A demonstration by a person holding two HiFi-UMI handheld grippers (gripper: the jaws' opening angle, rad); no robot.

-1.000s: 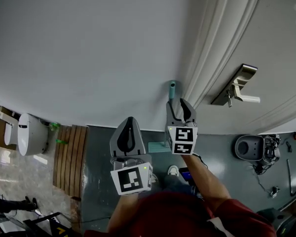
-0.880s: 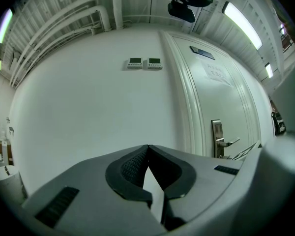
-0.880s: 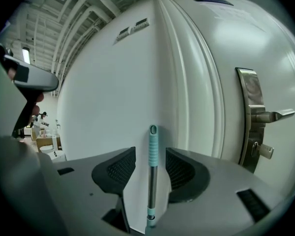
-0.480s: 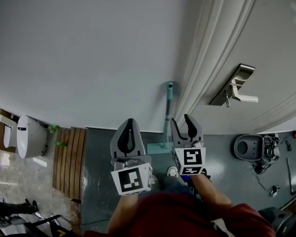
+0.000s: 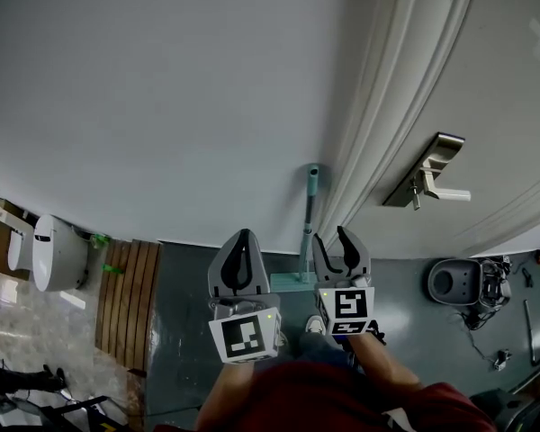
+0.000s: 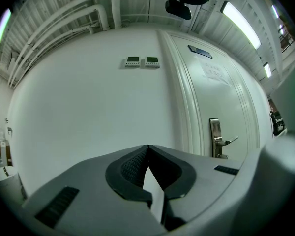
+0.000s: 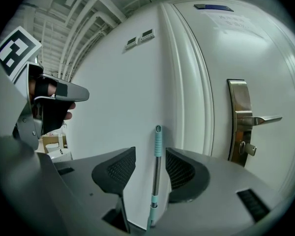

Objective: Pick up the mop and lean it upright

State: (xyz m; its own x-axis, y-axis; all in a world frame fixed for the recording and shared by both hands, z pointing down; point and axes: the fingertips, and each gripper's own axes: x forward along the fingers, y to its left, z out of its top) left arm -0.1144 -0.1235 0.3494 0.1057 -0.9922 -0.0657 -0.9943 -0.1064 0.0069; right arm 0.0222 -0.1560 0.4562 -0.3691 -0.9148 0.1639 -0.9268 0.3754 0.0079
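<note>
The mop (image 5: pixel 309 212) has a teal grip and a metal shaft, and it stands upright against the white wall beside the door frame. Its flat teal head (image 5: pixel 286 283) rests on the floor. My right gripper (image 5: pixel 336 241) is open, just right of the shaft and apart from it. In the right gripper view the mop handle (image 7: pixel 156 166) shows beyond the open right gripper (image 7: pixel 150 152), touching neither pad. My left gripper (image 5: pixel 241 261) is shut and holds nothing, left of the mop. In the left gripper view the left gripper (image 6: pixel 147 150) faces the bare wall.
A white door with a metal lever handle (image 5: pixel 434 171) is at the right, with its moulded frame (image 5: pixel 378 124) next to the mop. On the floor are a wooden slat mat (image 5: pixel 130 300), a white round bin (image 5: pixel 56 248) and a grey round device (image 5: pixel 454 282) with cables.
My right gripper opened off the mop handle and drew back towards me. The mop stays leaning on the wall. The left gripper barely moved.
</note>
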